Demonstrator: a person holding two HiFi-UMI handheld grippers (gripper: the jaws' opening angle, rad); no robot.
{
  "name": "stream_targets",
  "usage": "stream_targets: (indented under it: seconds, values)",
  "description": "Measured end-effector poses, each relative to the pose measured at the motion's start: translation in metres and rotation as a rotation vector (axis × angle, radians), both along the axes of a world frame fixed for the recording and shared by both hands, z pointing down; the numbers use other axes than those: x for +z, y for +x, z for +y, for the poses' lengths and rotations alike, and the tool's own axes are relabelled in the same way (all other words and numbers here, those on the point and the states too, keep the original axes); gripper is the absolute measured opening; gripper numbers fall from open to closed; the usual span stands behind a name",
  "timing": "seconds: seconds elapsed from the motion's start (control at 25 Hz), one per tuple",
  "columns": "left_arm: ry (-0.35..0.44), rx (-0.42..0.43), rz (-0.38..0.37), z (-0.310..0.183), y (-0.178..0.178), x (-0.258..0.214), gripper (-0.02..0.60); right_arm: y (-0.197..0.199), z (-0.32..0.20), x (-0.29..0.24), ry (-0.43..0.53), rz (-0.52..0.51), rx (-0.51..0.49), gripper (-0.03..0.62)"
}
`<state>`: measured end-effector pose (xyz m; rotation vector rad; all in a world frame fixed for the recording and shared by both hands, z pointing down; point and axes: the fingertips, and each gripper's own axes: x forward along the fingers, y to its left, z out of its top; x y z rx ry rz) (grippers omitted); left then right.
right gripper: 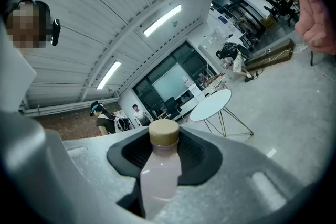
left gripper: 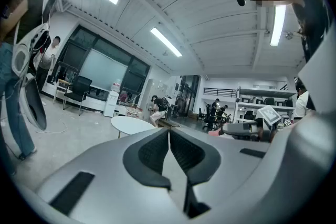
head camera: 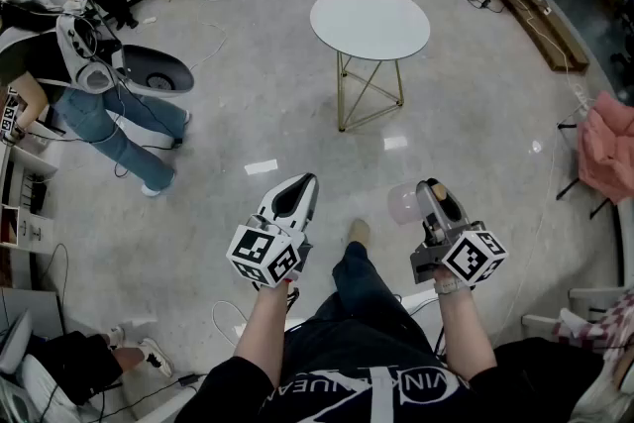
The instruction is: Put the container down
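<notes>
The container is a pale pink bottle (right gripper: 159,176) with a tan cap, standing upright between the jaws of my right gripper (right gripper: 164,150), which is shut on its body. In the head view the bottle (head camera: 402,205) shows as a pale blob at the front of the right gripper (head camera: 426,189), held level in the air above the floor. My left gripper (head camera: 305,183) is also held level, to the left of the right one. Its jaws meet with nothing between them in the left gripper view (left gripper: 169,135).
A round white table (head camera: 369,22) on thin gold legs stands ahead on the glossy floor. A person in jeans (head camera: 104,109) with equipment stands at the left. A pink cloth (head camera: 606,146) hangs on a stand at the right. My own legs (head camera: 359,277) are below the grippers.
</notes>
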<state>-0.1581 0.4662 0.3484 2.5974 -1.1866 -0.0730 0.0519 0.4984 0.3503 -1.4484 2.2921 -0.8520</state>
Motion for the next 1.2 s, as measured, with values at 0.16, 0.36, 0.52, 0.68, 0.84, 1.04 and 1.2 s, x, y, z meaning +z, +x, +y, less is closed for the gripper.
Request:
stream_targets:
  seconds: [0.16, 0.36, 0.52, 0.68, 0.84, 1.04, 1.2]
  values:
    - [0.000, 0.000, -0.003, -0.019, 0.001, 0.001, 0.015, -0.001, -0.016, 0.005, -0.004, -0.012, 0.000, 0.130]
    - [-0.008, -0.004, -0.001, -0.064, 0.005, -0.002, 0.015, -0.002, -0.063, 0.001, -0.006, -0.015, -0.009, 0.130]
    - [-0.030, 0.000, -0.003, -0.101, 0.008, -0.001, 0.015, -0.003, -0.100, 0.000, -0.020, -0.019, -0.014, 0.130]
    - [-0.043, 0.002, -0.010, -0.132, 0.018, -0.001, 0.015, 0.005, -0.129, 0.001, -0.032, -0.029, -0.018, 0.130]
    - [-0.042, 0.014, -0.018, -0.164, 0.032, -0.004, 0.015, 0.017, -0.159, 0.000, -0.030, -0.037, -0.018, 0.130]
    - [-0.025, 0.009, -0.014, -0.212, 0.044, -0.006, 0.015, 0.030, -0.202, 0.001, -0.018, -0.042, -0.019, 0.130]
    - [-0.027, 0.015, -0.011, -0.238, 0.057, -0.006, 0.015, 0.039, -0.228, -0.002, -0.011, -0.036, -0.026, 0.130]
